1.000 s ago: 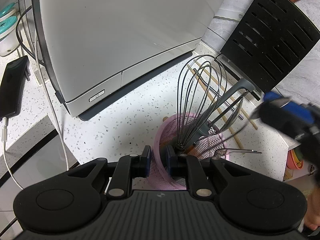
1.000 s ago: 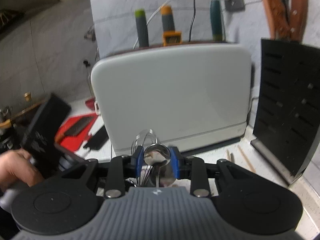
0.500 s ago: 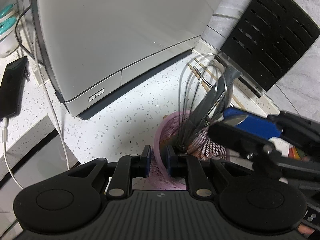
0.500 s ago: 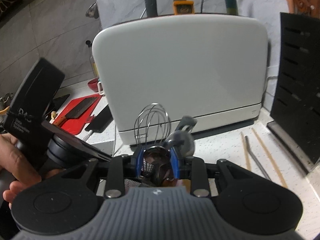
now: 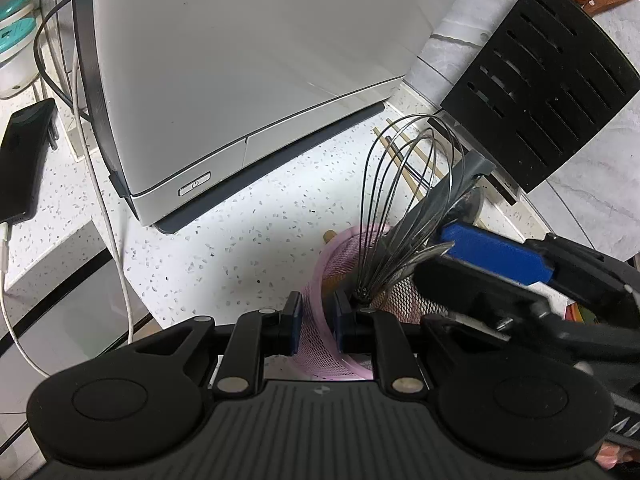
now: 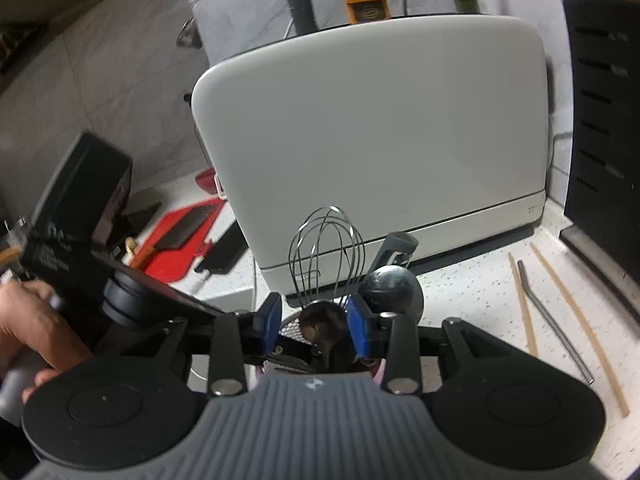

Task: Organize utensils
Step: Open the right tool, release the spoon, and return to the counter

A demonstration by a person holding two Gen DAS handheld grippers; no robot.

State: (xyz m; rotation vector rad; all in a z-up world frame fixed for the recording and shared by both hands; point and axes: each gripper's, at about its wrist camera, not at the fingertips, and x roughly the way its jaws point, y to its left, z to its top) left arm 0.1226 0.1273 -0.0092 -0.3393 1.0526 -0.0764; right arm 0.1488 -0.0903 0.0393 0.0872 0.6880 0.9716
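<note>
1. We're pinching the pink mesh holder (image 5: 320, 332) rim with the left gripper (image 5: 317, 326), bracing it.
2. Right gripper (image 6: 314, 322) jaws have just been opening; the spoon (image 6: 322, 326) is sitting loose between them, in the holder.
3. We're advising a straight-up retreat, clearing the whisk (image 6: 328, 256).

The left gripper (image 5: 316, 322) points steeply down, its two fingers (image 5: 293, 320) closed narrowly on the pink mesh wall of a holder (image 5: 320, 344), one finger outside and one inside. The right gripper (image 6: 314, 322) comes in from the right at a shallower downward tilt, its jaws having just been opening, with a spoon bowl (image 6: 320, 320) standing loose between the blue pads and touching neither. At the far left of the right wrist view a bare hand (image 6: 28, 328) grips the handle of the left gripper.
</note>
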